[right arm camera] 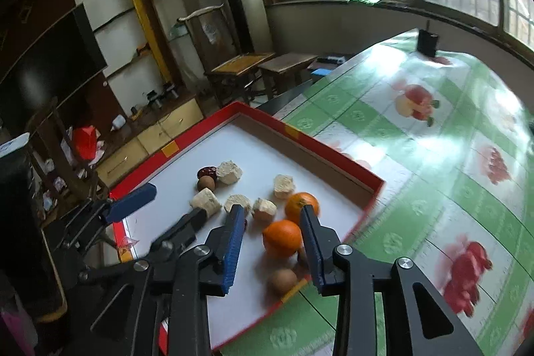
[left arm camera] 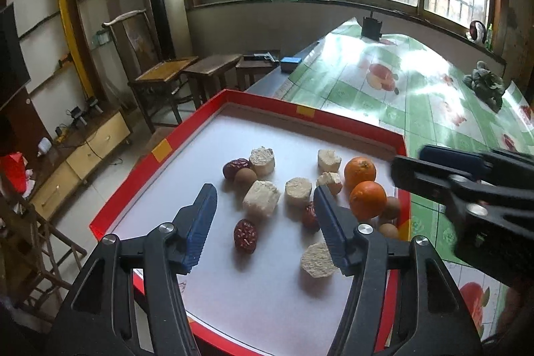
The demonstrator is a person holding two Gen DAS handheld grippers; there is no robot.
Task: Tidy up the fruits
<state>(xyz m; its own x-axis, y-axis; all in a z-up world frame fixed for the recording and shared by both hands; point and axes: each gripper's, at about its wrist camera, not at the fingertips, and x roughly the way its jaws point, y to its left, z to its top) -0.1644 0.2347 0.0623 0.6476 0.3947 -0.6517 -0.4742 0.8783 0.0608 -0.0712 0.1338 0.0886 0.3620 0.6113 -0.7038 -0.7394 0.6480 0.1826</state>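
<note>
A red-rimmed tray [left arm camera: 160,152] with a white floor holds two oranges [left arm camera: 367,199], several white chunks [left arm camera: 262,198], red dates [left arm camera: 245,236] and small brown longans [left arm camera: 245,178]. My left gripper [left arm camera: 263,219] is open and empty above the tray, over a date and the chunks. My right gripper [right arm camera: 272,232] is open and empty, with the near orange [right arm camera: 282,237] between its fingers and the far orange [right arm camera: 297,204] just beyond. A longan [right arm camera: 283,281] lies below it. The right gripper also shows in the left wrist view [left arm camera: 444,175], blurred, at the tray's right edge.
The tray [right arm camera: 337,155] sits on a table with a green fruit-print cloth [right arm camera: 434,155]. A grey-green bundle [left arm camera: 485,84] and a black holder [left arm camera: 371,27] stand farther back on the table. Wooden stools [left arm camera: 213,64] and a low cabinet [left arm camera: 83,155] stand left of the table.
</note>
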